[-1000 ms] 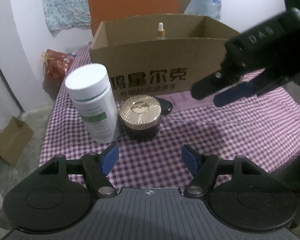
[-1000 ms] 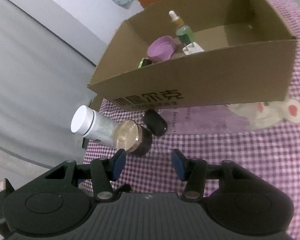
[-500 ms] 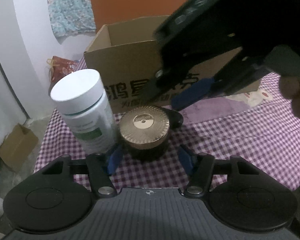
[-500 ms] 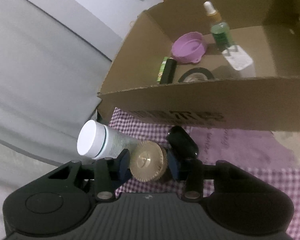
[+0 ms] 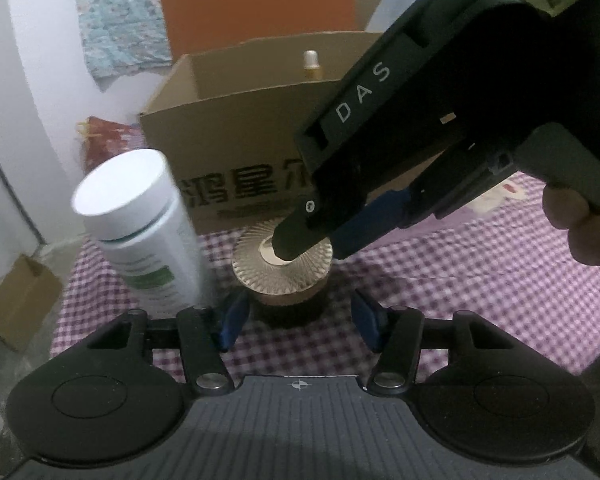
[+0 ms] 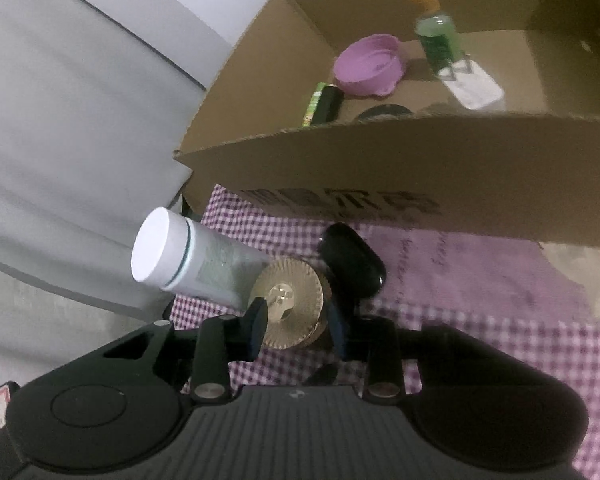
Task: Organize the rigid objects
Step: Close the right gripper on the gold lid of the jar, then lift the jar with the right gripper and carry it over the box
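Observation:
A dark jar with a ribbed gold lid (image 5: 282, 272) stands on the checked cloth in front of the cardboard box (image 5: 236, 120). A white bottle (image 5: 140, 224) stands just left of the jar. My right gripper (image 6: 298, 330) comes down from above with its fingers on either side of the gold lid (image 6: 288, 304), close to its rim; whether they press it I cannot tell. My left gripper (image 5: 298, 320) is open and empty, low on the cloth just in front of the jar. A black oval case (image 6: 352, 264) lies behind the jar.
The box (image 6: 380, 168) holds a purple bowl (image 6: 368, 66), a green dropper bottle (image 6: 436, 38), a white flat item (image 6: 474, 88), a black-and-green tube (image 6: 326, 104) and a dark ring. A small carton (image 5: 20, 300) sits on the floor to the left.
My right gripper has swung in from the right and come down over the gold-lidded jar, its fingers narrowing around the lid. My left gripper has moved closer to the jar.

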`<state>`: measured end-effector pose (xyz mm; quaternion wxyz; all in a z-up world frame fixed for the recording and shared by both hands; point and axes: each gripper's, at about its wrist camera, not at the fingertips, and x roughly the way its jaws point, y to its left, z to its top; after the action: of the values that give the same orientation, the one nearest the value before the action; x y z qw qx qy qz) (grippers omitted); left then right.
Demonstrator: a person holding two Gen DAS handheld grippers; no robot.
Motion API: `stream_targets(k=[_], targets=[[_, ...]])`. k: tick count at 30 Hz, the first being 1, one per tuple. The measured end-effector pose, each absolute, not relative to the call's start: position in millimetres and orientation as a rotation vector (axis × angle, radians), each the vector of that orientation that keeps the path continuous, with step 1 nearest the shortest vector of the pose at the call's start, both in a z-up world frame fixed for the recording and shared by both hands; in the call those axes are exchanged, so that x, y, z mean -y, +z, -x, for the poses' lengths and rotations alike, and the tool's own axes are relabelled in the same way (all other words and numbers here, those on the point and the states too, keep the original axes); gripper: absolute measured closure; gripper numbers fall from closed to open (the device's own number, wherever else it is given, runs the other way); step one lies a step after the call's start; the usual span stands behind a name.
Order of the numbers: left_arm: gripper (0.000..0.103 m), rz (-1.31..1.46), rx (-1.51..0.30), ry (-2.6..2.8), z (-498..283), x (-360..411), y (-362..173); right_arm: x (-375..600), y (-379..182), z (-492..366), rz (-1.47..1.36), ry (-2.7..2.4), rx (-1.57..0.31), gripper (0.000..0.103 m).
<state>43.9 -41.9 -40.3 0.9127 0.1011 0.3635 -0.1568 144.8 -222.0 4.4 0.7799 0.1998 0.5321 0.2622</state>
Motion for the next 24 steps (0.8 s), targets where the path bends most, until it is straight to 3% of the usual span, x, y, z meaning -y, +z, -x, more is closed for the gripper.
stream_targets(k=[24], targets=[[0.041, -0.214, -0.78, -0.397, -57.9, 58.5, -39.1, 239.2, 0.2, -146.5, -0.438, 0.516, -1.139, 0.066]])
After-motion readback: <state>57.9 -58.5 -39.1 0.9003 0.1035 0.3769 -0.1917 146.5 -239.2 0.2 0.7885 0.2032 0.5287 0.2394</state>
